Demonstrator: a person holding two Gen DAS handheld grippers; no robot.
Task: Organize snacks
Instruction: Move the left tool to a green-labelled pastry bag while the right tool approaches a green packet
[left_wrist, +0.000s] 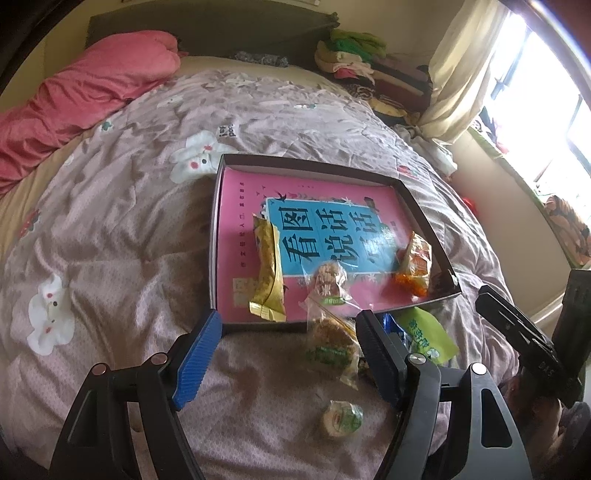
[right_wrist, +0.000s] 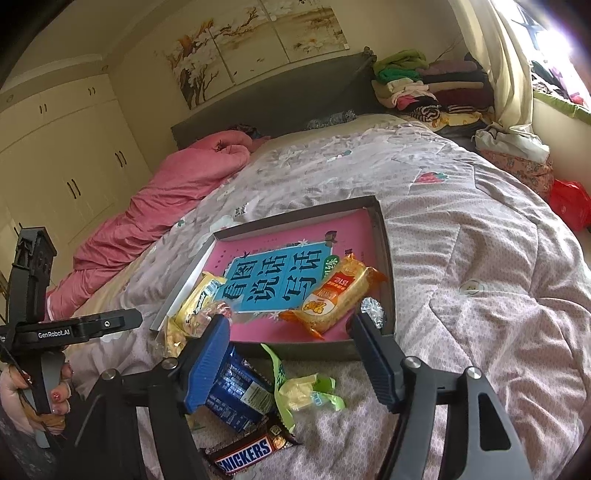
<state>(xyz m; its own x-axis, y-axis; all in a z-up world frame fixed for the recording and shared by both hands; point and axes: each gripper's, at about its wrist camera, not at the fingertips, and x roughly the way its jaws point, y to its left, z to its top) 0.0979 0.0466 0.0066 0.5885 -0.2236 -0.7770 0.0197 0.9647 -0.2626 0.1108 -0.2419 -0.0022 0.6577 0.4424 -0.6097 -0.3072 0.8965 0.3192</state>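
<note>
We hold both grippers over the bed (left_wrist: 110, 266), just short of the shallow box (left_wrist: 424, 206) that lies on the quilt with a pink book (left_wrist: 251, 184) covering its floor.

The left gripper (left_wrist: 288, 332) has its fingers (left_wrist: 199, 354) spread apart and pressing on nothing. Between them, on the quilt, lies a clear-wrapped cake (left_wrist: 332, 339) with a green label, just outside the box's near wall. A second clear-wrapped cake (left_wrist: 328, 280) sits beyond the fingertips, inside the box near its front edge. Closer to us than the fingertips — low between the finger arms — rests a small round green-topped snack (left_wrist: 341, 417). Beyond the left finger, a yellow packet (left_wrist: 267, 273) lies in the box; beyond the right finger, an orange packet (left_wrist: 415, 264) lies near the box's right wall. Outside the right finger sits a green pouch (left_wrist: 428, 336) on the quilt.

The right gripper (right_wrist: 290, 328) is likewise released, fingers (right_wrist: 207, 362) apart with nothing clasped. A blue packet (right_wrist: 236, 391) lies under and beside its left finger, a crumpled pale green wrapper (right_wrist: 306, 391) sits between the fingers, and a Snickers bar (right_wrist: 247, 454) lies nearest us. A foil-wrapped piece (right_wrist: 373, 308) rests just past the right fingertip, in the box's near corner.

At the left edge of the right wrist view — a hand (right_wrist: 22, 402) grips the other gripper's handle.
</note>
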